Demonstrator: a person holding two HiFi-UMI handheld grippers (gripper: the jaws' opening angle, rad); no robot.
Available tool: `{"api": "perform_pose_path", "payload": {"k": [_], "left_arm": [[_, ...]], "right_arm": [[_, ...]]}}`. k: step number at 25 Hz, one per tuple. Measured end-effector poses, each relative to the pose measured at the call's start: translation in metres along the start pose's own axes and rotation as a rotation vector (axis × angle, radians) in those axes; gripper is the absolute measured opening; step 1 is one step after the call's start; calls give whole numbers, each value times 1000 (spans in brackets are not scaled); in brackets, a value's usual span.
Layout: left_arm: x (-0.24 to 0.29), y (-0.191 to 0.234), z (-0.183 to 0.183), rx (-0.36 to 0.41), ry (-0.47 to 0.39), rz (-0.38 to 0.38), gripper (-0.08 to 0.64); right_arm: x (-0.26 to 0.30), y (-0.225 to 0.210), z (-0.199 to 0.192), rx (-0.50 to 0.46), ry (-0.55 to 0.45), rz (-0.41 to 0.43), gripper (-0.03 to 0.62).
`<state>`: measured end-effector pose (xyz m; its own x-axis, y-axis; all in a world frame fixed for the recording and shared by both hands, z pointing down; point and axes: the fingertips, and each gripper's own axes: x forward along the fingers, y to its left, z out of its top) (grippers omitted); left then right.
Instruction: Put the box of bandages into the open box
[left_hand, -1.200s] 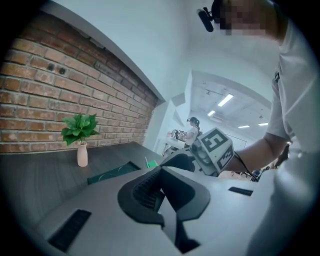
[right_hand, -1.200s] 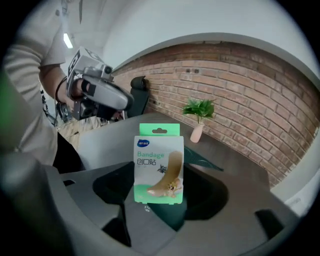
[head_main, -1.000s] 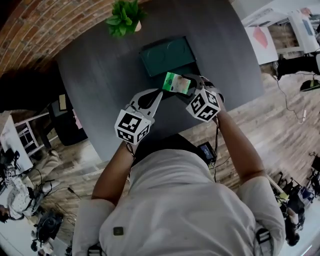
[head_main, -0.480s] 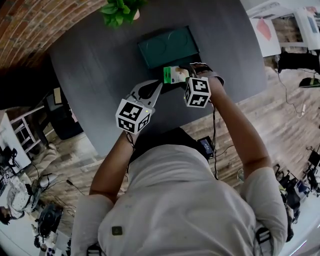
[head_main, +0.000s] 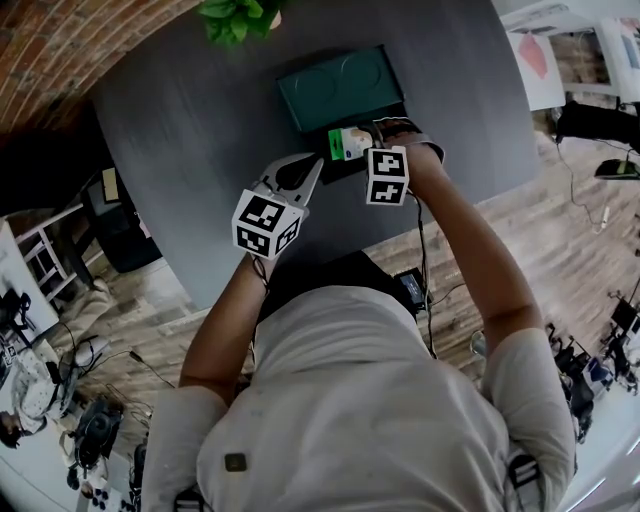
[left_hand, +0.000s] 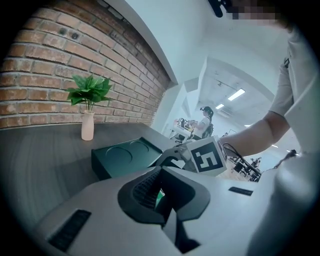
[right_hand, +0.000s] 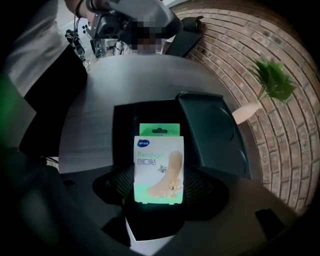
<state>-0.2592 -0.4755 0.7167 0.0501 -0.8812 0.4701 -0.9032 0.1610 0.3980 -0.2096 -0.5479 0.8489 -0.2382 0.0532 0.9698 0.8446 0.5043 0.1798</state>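
Observation:
The box of bandages, white and green with a foot pictured on it, stands upright between the jaws of my right gripper, which is shut on it. It hangs just over the near edge of the open black box. In the head view the bandage box sits at that box's near rim, with the right gripper behind it. My left gripper hovers just left of it, fingers together and empty. In the left gripper view its own jaws point at the right gripper's marker cube.
The dark green lid with two round recesses lies beyond the open box, touching it; it also shows as the lid. A potted plant stands at the table's far edge. The dark table ends close to my body.
My right gripper has carried the bandage box left and farther from me, over the open box's edge. The left gripper has barely moved.

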Motion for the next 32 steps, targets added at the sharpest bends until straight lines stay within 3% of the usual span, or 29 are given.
{"api": "perform_pose_path", "payload": {"k": [21, 25, 30, 32], "left_arm": [[11, -18, -10, -3, 26, -23, 17], [6, -23, -5, 7, 18, -25, 17], [-3, -38, -2, 27, 1, -37, 17], [-8, -44, -1, 32, -6, -35, 17]], "right_arm": [[-7, -4, 0, 122, -75, -3, 296], [-21, -10, 5, 201, -124, -26, 296], [-49, -4, 20, 233, -201, -57, 293], [-66, -4, 28, 254, -242, -94, 241]]}}
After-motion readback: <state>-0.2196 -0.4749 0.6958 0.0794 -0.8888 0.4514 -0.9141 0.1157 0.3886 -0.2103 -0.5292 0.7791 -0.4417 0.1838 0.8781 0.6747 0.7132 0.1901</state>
